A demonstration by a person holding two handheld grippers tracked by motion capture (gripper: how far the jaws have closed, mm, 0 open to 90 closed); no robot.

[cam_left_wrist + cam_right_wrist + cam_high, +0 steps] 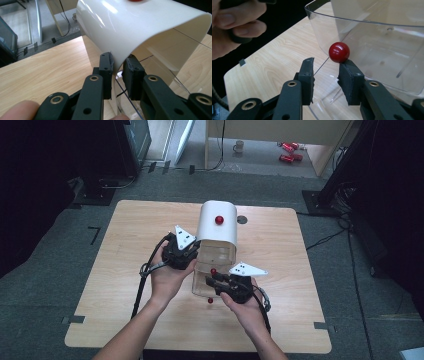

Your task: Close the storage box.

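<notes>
- We see the right gripper (325, 66), jaws apart, with the red knob (339, 52) just beyond its fingertips, on the clear box (387, 45).
- Left gripper (117, 67) clamps the white cover (140, 27) edge at the far-left side.

Left tool (117, 72) clamped; right tool (325, 75) parted, both hand-held.

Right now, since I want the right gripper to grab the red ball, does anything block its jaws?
Nothing visible does. The red ball sits just past the right gripper, whose open jaws point at it, against the clear bin.
</notes>
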